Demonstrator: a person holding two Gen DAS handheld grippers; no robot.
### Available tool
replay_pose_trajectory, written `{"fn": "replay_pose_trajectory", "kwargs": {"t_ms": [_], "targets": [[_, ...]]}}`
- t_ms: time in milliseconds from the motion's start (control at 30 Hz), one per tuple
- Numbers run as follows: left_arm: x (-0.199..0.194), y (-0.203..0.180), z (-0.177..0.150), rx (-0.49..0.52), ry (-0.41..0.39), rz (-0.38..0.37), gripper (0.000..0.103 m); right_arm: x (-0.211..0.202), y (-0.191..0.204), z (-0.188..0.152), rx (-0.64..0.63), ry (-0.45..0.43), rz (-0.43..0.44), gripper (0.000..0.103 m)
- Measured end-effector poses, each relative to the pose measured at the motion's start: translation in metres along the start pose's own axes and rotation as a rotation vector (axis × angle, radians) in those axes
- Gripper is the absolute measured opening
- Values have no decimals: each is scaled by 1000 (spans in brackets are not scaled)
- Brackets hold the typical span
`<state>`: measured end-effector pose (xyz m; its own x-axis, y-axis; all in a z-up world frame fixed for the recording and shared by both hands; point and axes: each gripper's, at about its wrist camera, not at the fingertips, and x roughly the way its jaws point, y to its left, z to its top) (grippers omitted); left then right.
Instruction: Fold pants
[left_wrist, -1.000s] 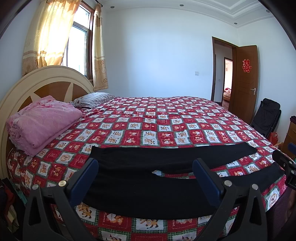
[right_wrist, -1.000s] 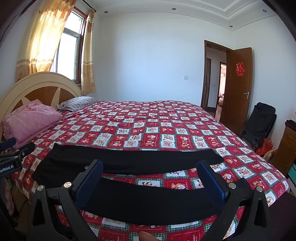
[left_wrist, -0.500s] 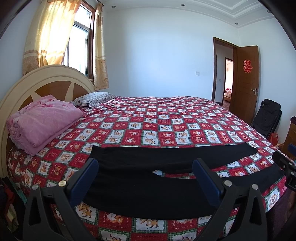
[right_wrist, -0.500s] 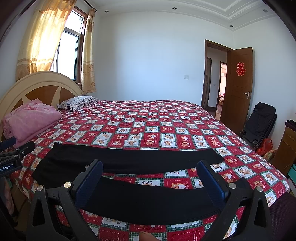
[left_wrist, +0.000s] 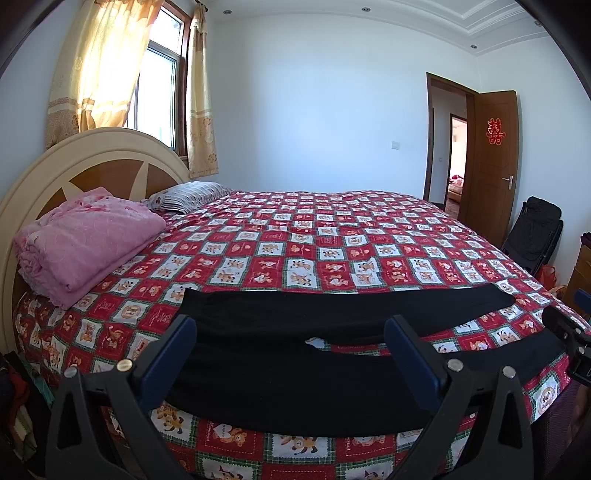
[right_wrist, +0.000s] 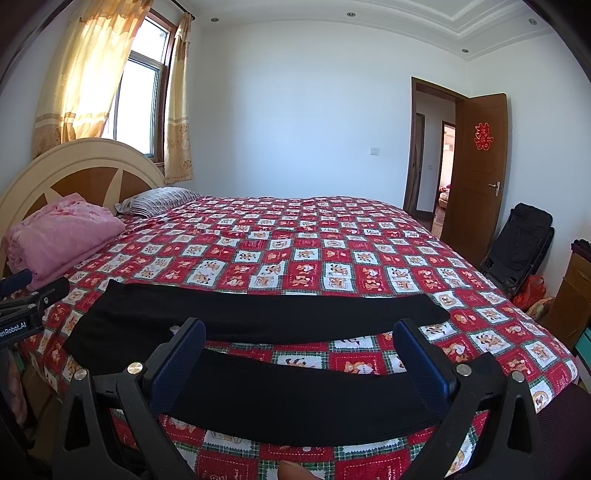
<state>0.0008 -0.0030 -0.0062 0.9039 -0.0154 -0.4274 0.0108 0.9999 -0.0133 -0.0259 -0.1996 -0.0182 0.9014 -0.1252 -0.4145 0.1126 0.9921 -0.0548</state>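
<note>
Left claw (left_wrist: 288, 336): jaws spread wide, nothing between them; hovers over the near bed edge, above the waist end of the pants.
Right claw (right_wrist: 299, 341): jaws spread wide, empty; hovers above the near leg. Its tip also shows at the right edge of the left view.
Pants (left_wrist: 295, 354): black, spread flat on the quilt (left_wrist: 332, 236) along the near edge of the bed; not yet folded.
Long axis: runs left-right across both views, parallel to the near bed edge.
Heading: waist to the left, toward the headboard (left_wrist: 92, 155); cuffs to the right, toward the door (left_wrist: 491, 166).
Legs: split in a narrow V; far leg (right_wrist: 295, 314) and near leg (right_wrist: 295, 395) lie apart, quilt showing between them.
Handling (judgement): soft, light, limp knit; will drape and sag from any pinch, likely drag on the quilt.
Grip (judgement): pinch the near leg at cuff and at waist edge, both layers, lift together onto the far leg.
Other: pink blanket (left_wrist: 85, 240) well clear.
</note>
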Motion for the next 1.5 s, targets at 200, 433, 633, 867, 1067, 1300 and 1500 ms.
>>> {"fn": "replay_pose_trajectory", "kwargs": {"t_ms": [200, 433, 633, 867, 1067, 1300, 1500], "targets": [[1, 1, -1, 1, 1, 3, 103, 3, 1, 1, -5, 11, 4, 102], [13, 9, -8, 3, 19, 25, 103, 7, 2, 0, -11, 17, 15, 102], [57, 23, -24, -19, 150, -11, 103, 16, 4, -6, -21, 26, 51, 102], [118, 86, -29, -3, 130, 161, 103, 47, 7, -22, -45, 86, 64, 102], [181, 177, -38, -220, 236, 171, 103, 87, 4, -48, -65, 184, 73, 102], [241, 195, -18, -35, 272, 200, 97, 118, -9, -69, -49, 253, 48, 87], [312, 211, -11, -29, 383, 84, 74, 140, -25, -73, -30, 312, 14, 71]]}}
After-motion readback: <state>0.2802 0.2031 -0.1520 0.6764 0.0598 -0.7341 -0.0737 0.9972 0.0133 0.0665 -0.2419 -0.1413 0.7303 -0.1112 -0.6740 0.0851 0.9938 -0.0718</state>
